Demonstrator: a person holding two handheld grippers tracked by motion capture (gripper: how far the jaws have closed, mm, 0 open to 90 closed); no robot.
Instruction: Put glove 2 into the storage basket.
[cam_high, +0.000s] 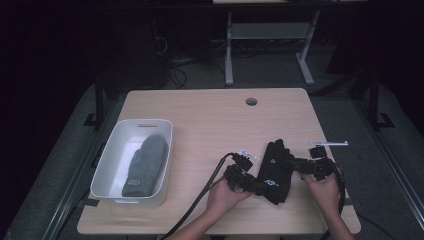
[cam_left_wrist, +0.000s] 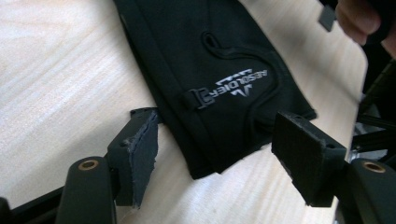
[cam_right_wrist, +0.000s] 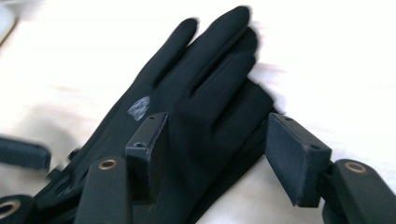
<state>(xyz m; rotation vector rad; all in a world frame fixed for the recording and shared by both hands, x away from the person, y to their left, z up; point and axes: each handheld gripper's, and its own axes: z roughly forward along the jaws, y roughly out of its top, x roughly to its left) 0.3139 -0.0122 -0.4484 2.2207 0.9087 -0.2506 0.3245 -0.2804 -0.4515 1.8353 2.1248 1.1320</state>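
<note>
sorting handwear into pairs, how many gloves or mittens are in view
2, maybe more: a grey knit mitten lies in the white bin at the table's left, and a black glove lies on the table between both hands. A second black glove may be stacked underneath.

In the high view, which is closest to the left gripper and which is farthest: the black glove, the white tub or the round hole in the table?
1. Black fabric glove, right beside the left gripper.
2. White plastic tub, at the table's left.
3. Round hole, near the wooden table's far edge.

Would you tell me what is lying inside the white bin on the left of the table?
Inside the white bin lies one grey mitten, cuff toward the near end. It covers much of the bin's floor, so whether anything lies beneath it cannot be seen.
</note>
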